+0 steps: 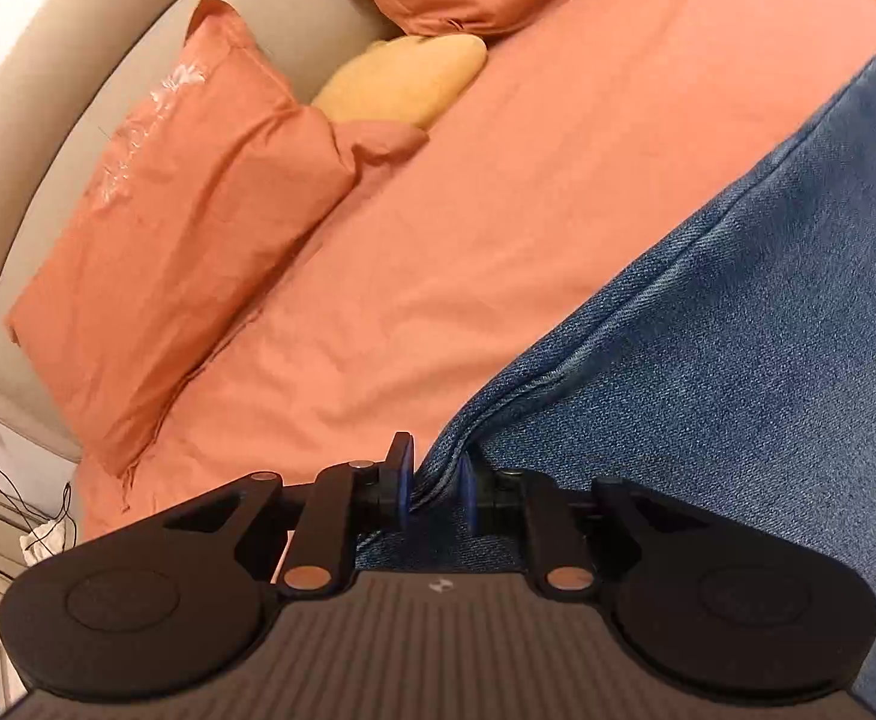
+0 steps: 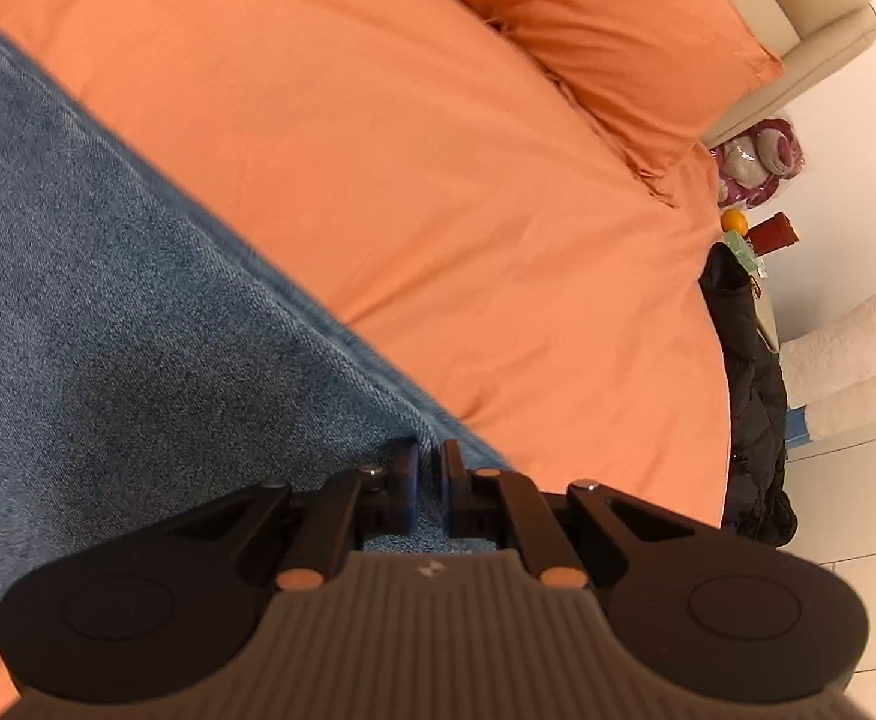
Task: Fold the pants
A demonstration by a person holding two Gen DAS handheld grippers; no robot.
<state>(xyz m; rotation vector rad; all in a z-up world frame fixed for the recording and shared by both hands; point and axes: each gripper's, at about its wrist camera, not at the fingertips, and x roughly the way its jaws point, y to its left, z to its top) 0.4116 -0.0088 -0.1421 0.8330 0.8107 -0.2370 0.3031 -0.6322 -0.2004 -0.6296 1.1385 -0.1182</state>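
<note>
The blue denim pants (image 1: 738,312) lie over the orange bed and stretch away to the upper right in the left wrist view. My left gripper (image 1: 435,480) is shut on their seamed edge, with fabric bunched between the blue pads. In the right wrist view the pants (image 2: 108,276) fill the left side. My right gripper (image 2: 429,480) is shut on their edge, with denim pinched in the narrow gap between its fingers.
The orange bedsheet (image 1: 498,210) (image 2: 438,180) covers the bed. Orange pillows (image 1: 186,228) (image 2: 618,30) and a yellow cushion (image 1: 402,81) lie by the beige headboard (image 1: 18,138). A dark garment (image 2: 750,384) hangs off the bed's right side, with small items (image 2: 756,168) beyond it.
</note>
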